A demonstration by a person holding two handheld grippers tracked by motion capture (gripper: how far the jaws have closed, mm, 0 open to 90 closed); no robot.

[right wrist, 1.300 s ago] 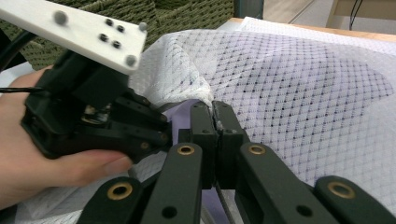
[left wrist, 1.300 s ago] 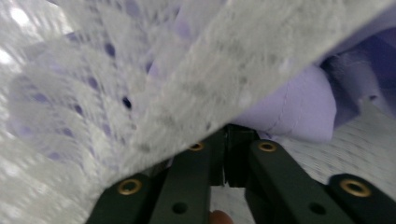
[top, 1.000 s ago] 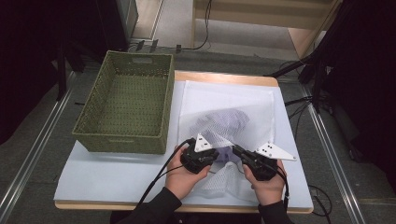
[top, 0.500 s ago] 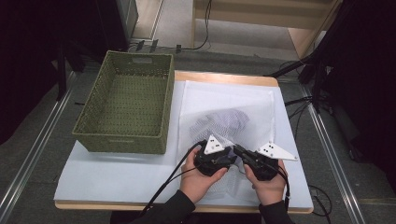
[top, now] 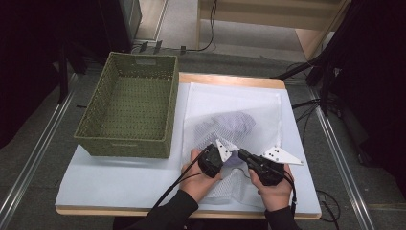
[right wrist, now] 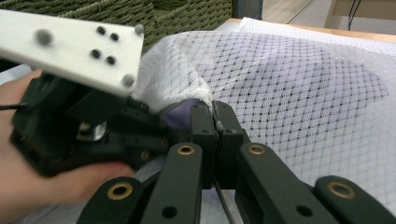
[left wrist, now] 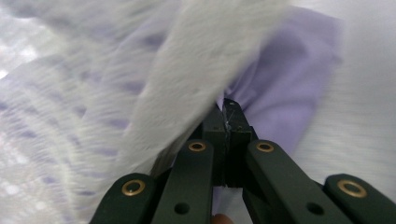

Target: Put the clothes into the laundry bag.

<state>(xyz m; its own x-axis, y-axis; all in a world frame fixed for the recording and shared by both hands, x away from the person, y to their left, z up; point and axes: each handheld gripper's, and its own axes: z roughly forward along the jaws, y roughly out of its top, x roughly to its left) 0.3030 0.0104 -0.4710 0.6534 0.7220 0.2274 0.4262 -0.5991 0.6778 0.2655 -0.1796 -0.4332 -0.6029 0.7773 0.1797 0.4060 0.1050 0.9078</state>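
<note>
A white mesh laundry bag (top: 234,103) lies flat on the table with a lavender garment (top: 232,125) inside. Both grippers meet at its near end. My left gripper (top: 231,157) points right. Its jaws have just been closing and now stand shut on a fold of the lavender garment (left wrist: 280,93), with a white mesh flap (left wrist: 187,74) draped beside them. My right gripper (top: 241,154) points left, shut on the lifted edge of the mesh bag (right wrist: 187,74). In the right gripper view my right gripper (right wrist: 213,108) pinches that edge, with the left gripper's body and white plate close by at its left.
A green woven basket (top: 129,103) stands empty on the left half of the table, close to the bag's left side. The pale table cover (top: 115,177) is bare in front of the basket. Cables trail from both grippers toward the near edge.
My left gripper has shifted right and slightly down, up to the right gripper at the bag's near end. The right hand has stayed put.
</note>
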